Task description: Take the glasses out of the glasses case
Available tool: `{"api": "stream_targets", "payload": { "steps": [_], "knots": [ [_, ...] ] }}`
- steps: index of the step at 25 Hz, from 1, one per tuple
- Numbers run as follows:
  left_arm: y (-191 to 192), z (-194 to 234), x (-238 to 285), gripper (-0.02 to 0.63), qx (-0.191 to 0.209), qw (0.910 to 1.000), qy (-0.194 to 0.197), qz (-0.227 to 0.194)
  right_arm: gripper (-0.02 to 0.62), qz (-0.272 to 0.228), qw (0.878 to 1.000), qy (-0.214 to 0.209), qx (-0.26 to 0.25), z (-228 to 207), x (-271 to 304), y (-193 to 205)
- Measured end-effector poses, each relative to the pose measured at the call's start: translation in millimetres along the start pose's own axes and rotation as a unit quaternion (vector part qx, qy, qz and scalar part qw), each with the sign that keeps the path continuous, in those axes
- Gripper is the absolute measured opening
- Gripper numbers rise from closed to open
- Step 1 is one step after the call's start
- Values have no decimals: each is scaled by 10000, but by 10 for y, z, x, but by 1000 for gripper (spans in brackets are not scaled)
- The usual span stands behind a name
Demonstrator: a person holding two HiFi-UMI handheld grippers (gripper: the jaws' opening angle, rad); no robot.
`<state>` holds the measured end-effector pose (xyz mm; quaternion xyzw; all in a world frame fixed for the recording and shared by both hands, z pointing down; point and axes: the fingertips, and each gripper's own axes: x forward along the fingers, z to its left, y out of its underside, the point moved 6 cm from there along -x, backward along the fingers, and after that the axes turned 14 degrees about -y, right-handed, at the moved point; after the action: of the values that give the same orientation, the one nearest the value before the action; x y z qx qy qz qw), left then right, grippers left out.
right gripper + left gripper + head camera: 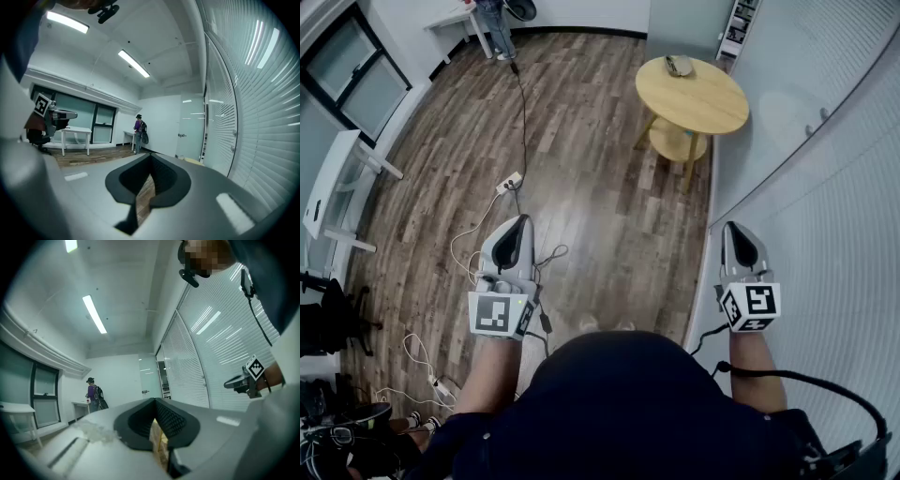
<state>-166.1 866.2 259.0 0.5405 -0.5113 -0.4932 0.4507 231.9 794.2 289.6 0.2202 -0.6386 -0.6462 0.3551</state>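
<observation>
Wood flooring runs bare from the wearer's feet to the far wall. Nearest, the left tool [517,225] and the right tool [737,234] are held out level in front of the body, both with jaws pressed together and nothing between them. Just ahead of the left one, loose cables [478,239] trail across the boards to a power strip [508,182]; walking forward while watching the tools could snag a foot. Further on stands the round table [712,103], and the small grey object near its far rim looks like the glasses case [680,66], well out of reach. Nudged by closed jaws, it could slide off
</observation>
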Motion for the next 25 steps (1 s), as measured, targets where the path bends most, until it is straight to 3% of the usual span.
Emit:
{"api": "stream_targets", "payload": {
  "steps": [10, 16, 21, 25],
  "knots": [
    [-20, -47, 126, 6, 107, 9998, -86, 118, 8, -62, 9998, -174, 65, -115, 116, 0],
    [92, -270, 309, 6, 314, 9994, 18, 134, 9, -486, 9986, -187, 3, -283, 285, 92],
    [194, -266, 670, 6, 288, 9992, 173, 220, 9, -146, 9994, -293, 147, -450, 601, 209],
    [301, -111, 1165, 6, 254, 9989, 255, 314, 9, -143, 9990, -284, 304, -577, 966, 179]
  ]
}}
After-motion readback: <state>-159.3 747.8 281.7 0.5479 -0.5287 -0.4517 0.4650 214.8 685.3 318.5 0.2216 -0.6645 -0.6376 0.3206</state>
